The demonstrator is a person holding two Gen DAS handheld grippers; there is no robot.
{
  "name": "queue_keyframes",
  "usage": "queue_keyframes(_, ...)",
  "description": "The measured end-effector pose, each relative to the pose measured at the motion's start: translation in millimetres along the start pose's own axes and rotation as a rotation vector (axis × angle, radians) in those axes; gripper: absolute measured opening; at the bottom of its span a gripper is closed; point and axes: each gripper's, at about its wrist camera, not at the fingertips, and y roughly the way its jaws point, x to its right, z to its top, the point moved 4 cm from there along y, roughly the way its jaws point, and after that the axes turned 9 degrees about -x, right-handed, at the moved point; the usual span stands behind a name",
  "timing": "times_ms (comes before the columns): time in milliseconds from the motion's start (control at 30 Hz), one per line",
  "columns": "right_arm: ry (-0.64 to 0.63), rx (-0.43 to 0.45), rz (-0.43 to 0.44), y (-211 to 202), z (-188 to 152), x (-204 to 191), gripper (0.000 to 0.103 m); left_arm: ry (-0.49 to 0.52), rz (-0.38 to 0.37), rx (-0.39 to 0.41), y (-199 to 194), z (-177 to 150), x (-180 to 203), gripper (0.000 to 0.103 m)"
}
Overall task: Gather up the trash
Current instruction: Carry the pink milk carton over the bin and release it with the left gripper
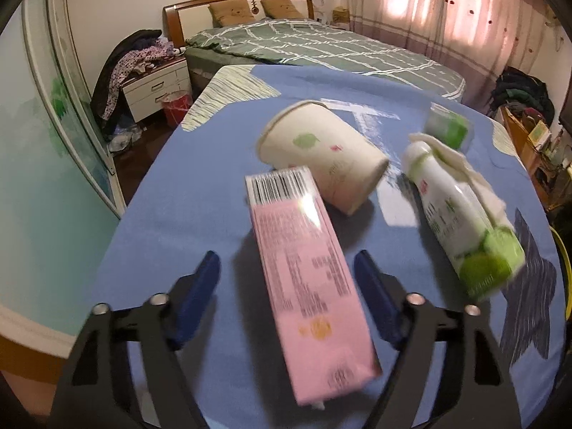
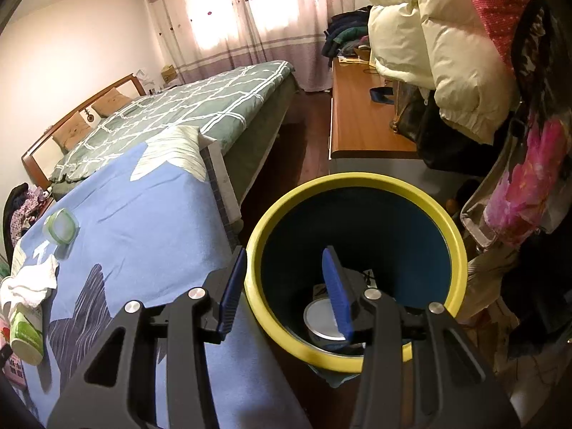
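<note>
In the left wrist view a pink carton lies on the blue tablecloth between the fingers of my open left gripper, which do not touch it. Beyond it a paper cup lies on its side. A white and green bottle with a crumpled tissue on it lies to the right. A small green lid sits further back. In the right wrist view my right gripper is open and empty over the near rim of the yellow-rimmed bin, which holds a round can.
The bin stands on the floor just off the table's right edge. A bed lies beyond the table. A wooden desk and hanging clothes crowd the right side. A nightstand and a red bin stand at the left.
</note>
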Motion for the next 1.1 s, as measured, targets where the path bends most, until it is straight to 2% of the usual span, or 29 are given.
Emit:
queue_keyframes(33, 0.001, 0.000, 0.002, 0.3, 0.1, 0.2, 0.042, -0.005, -0.001, -0.010, 3.3, 3.5, -2.1, 0.063)
queue_keyframes(100, 0.002, -0.001, 0.009, 0.7, -0.2, 0.5, 0.042, -0.004, -0.017, -0.036, 11.4, 7.9, -3.7, 0.046)
queue_keyframes(267, 0.000, -0.007, 0.019, 1.8, -0.4, -0.8, 0.042, 0.061, -0.025, -0.033, 3.1, 0.7, -0.3, 0.044)
queue_keyframes(400, 0.006, 0.011, 0.025, -1.8, -0.5, 0.0, 0.042, 0.101, -0.074, 0.002, -24.2, -12.4, 8.0, 0.044)
queue_keyframes(500, 0.005, 0.024, 0.022, -6.0, -1.2, 2.3, 0.042, 0.149, -0.129, 0.032, -49.1, -17.9, 28.1, 0.044)
queue_keyframes(667, -0.009, 0.029, -0.005, -14.8, -2.2, 12.9, 0.044, 0.298, -0.244, 0.091, -85.1, -18.9, 89.0, 0.044)
queue_keyframes(733, -0.012, 0.038, -0.017, -19.8, -2.6, 20.0, 0.046, 0.377, -0.300, 0.102, -93.5, -19.3, 127.0, 0.044)
queue_keyframes(967, 0.000, 0.064, -0.064, -41.6, -8.8, 55.9, 0.050, 0.617, -0.457, 0.065, -97.7, -27.6, 262.9, 0.044)
queue_keyframes(1100, 0.033, 0.073, -0.093, -51.7, -15.2, 80.2, 0.053, 0.708, -0.496, 0.045, -94.6, -35.7, 334.9, 0.044)
